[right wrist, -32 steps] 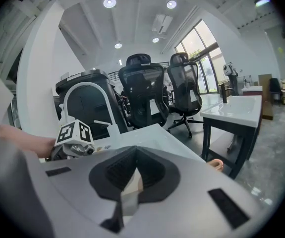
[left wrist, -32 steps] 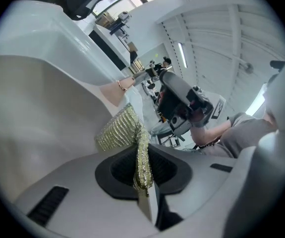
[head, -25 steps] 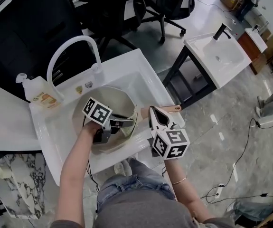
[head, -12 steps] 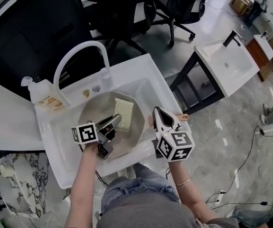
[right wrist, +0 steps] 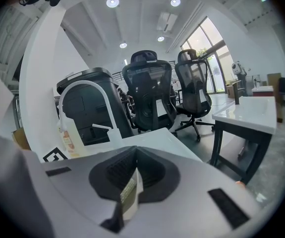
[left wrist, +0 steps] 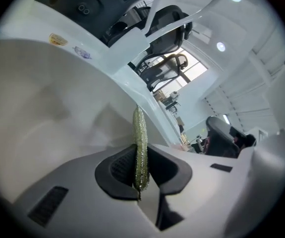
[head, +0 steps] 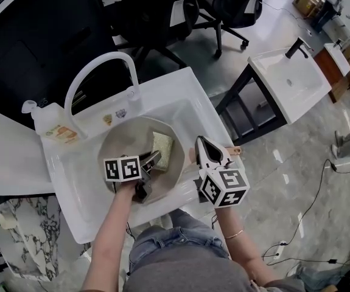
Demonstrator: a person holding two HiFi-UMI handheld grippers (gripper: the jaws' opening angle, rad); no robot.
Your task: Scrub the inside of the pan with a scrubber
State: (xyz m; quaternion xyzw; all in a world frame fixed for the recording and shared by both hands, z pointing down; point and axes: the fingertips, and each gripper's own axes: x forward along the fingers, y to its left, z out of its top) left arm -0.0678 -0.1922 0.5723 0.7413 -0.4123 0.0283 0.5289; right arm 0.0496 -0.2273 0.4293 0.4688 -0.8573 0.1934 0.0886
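Note:
A beige pan lies in the white sink. My left gripper reaches into it from the near side, shut on a yellow-green scrubber that rests against the pan's inside right part. The left gripper view shows the scrubber edge-on between the jaws of the left gripper, with the pan's inner wall behind. My right gripper is at the pan's right rim, beside its wooden handle. In the right gripper view, the right gripper is shut on the thin pan edge.
A white arched faucet and a soap bottle stand at the sink's far left. Black office chairs are behind the sink. A second white basin on a dark frame stands to the right. Cables lie on the floor.
The left gripper drew the scrubber back from the pan's right wall toward the near left, then slid it a little right again. The right gripper kept its hold.

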